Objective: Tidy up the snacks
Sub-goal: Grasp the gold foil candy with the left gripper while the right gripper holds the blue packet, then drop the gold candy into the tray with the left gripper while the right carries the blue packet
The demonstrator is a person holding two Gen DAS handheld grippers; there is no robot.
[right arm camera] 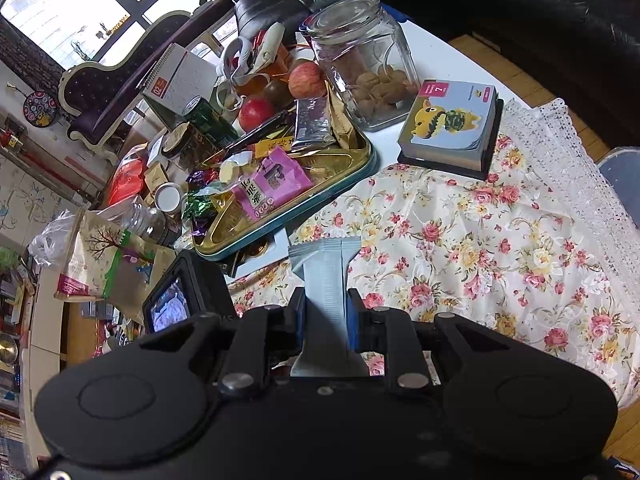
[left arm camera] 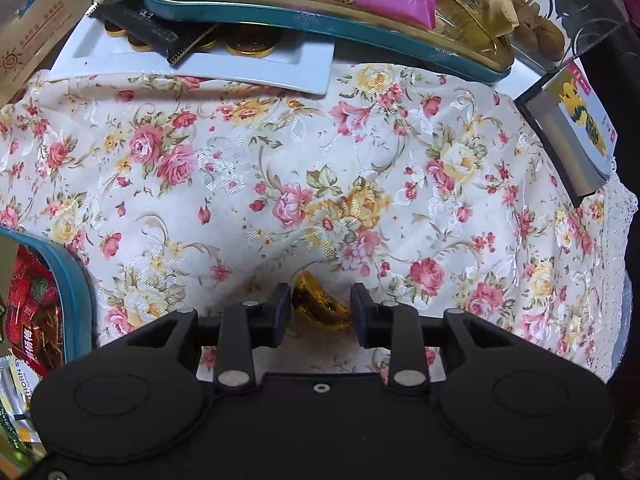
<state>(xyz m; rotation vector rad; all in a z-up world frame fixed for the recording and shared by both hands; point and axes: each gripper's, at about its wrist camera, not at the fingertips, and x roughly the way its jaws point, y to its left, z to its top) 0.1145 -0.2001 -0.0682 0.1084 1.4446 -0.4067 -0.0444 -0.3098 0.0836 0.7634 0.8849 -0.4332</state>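
A: Gold-foil chocolate lay on the floral cloth of the desk, between the fingers of the left gripper. Pads looked apart from the foil, so released, not gripping. Its long axis ran roughly across the gap, one end tipped up toward the left finger.

B: And the grey wrapped bar?

A: Right gripper was clenched on its middle. Long axis pointed away from the camera, far crimped end toward the gold tray, above the cloth.

B: Risks?

A: Judged: smooth foil could skid or roll if the pads closed off-centre. The bar, pinched narrow, could pivot or crush. The tray was crowded with the pink packet and overhung the white tray, so a nudge might tip it.
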